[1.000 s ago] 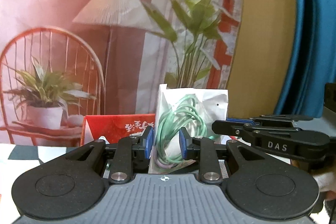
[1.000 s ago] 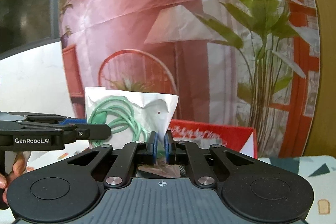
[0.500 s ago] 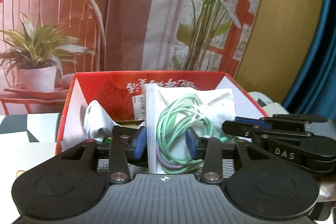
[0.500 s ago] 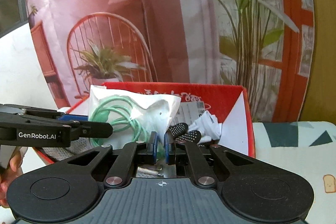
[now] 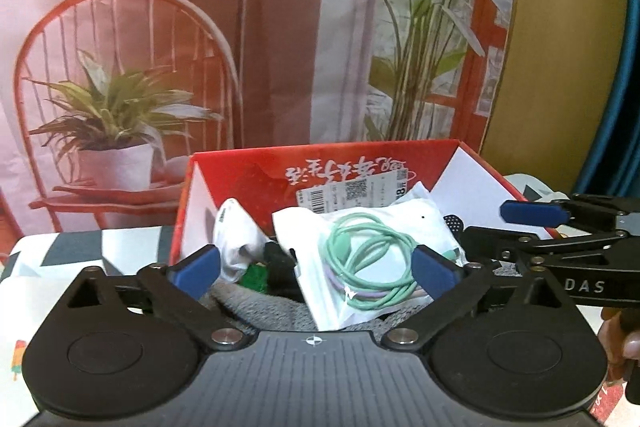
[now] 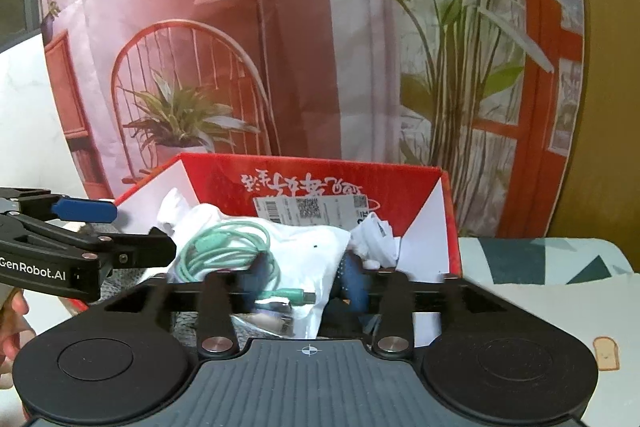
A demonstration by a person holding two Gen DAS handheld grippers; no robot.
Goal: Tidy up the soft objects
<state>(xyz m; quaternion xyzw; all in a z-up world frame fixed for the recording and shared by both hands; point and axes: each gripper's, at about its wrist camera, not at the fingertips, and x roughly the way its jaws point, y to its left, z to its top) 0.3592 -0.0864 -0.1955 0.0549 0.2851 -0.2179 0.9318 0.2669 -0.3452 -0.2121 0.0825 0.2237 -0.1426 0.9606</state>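
Opening claws (image 5: pixel 316 269), cable pouch (image 5: pixel 360 263) now released

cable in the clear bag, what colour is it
Mint green cable, clearest in the left wrist view.

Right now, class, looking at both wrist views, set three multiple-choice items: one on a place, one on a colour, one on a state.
1. Where does the clear plastic pouch lie?
A in the red cardboard box
B on a chair
C on the floor
2. What colour is the coiled cable inside it?
A yellow
B mint green
C black
3. How does the left gripper stand?
A clamped on the pouch
B shut, empty
C wide apart

A: the box walls surround it.
B: green loops show through the plastic.
C: its jaws are opening, blue pads clear of the pouch.
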